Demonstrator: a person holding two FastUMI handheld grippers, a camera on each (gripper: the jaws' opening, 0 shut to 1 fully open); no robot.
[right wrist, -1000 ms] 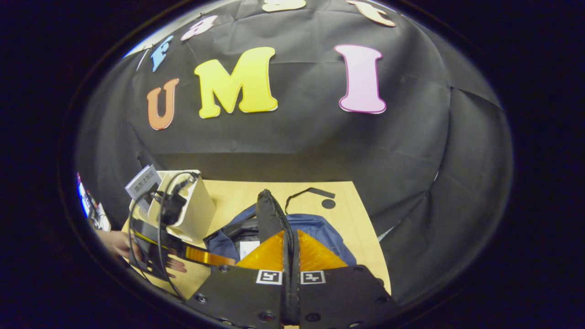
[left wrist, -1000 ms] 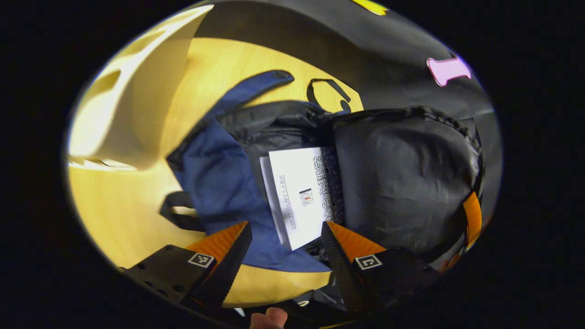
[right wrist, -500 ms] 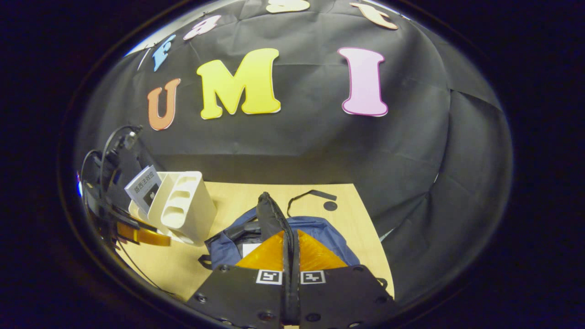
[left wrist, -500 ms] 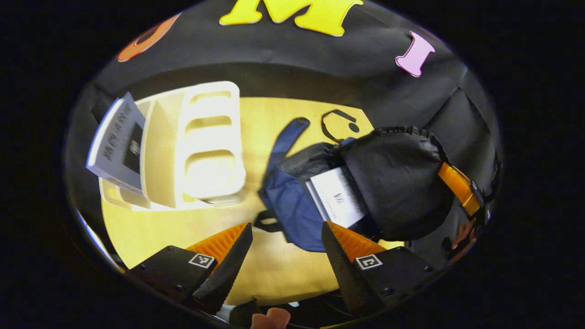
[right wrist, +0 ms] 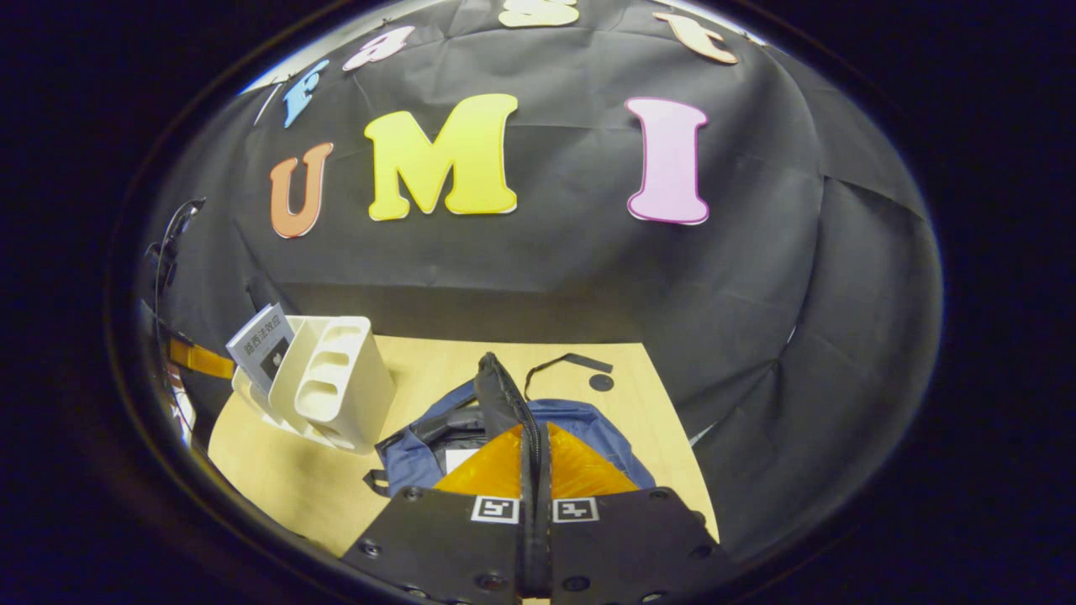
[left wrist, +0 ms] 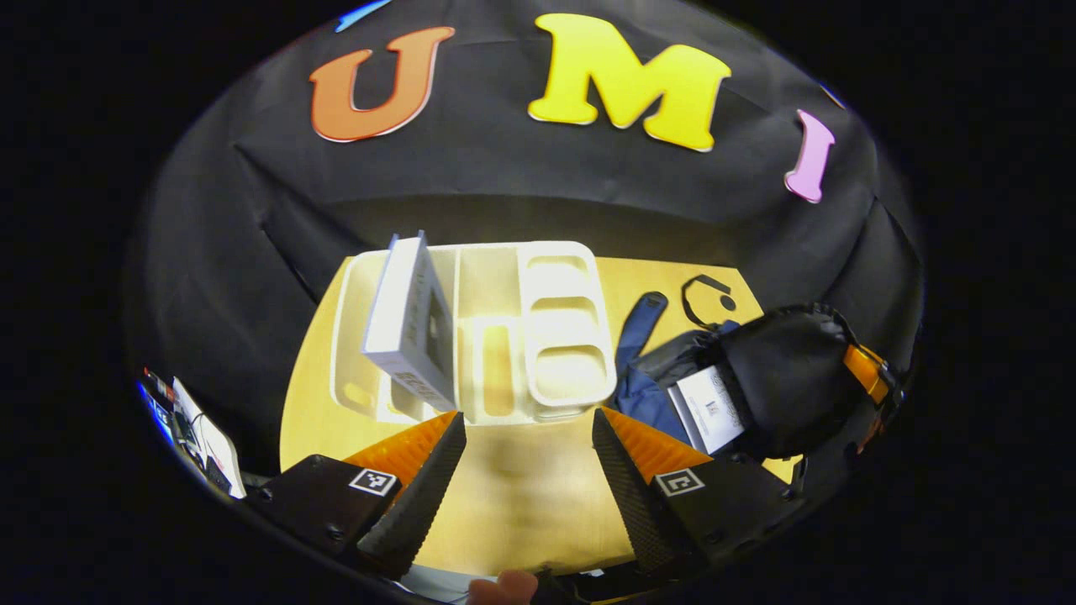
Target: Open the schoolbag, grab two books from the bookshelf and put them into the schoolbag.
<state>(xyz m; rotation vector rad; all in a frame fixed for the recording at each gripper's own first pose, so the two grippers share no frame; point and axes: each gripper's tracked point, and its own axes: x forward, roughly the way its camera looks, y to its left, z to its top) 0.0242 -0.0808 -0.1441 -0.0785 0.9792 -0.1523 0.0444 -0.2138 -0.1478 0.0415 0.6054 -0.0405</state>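
Schoolbag of navy-blue and black fabric [left wrist: 647, 386] lies open on the pale wooden table [left wrist: 521, 496], a white book [left wrist: 710, 407] inside; the right gripper [right wrist: 535, 445] pinches its black flap [right wrist: 498, 395] upright; the left gripper [left wrist: 528, 437] hovers wide and empty before the cream plastic bookshelf [left wrist: 555, 336], where a grey-covered book [left wrist: 408, 323] leans; the bag's far side is hidden.

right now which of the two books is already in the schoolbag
The white book lying in the open mouth of the blue schoolbag, under the flap the right gripper pinches up. The other book stands tilted in the white bookshelf.
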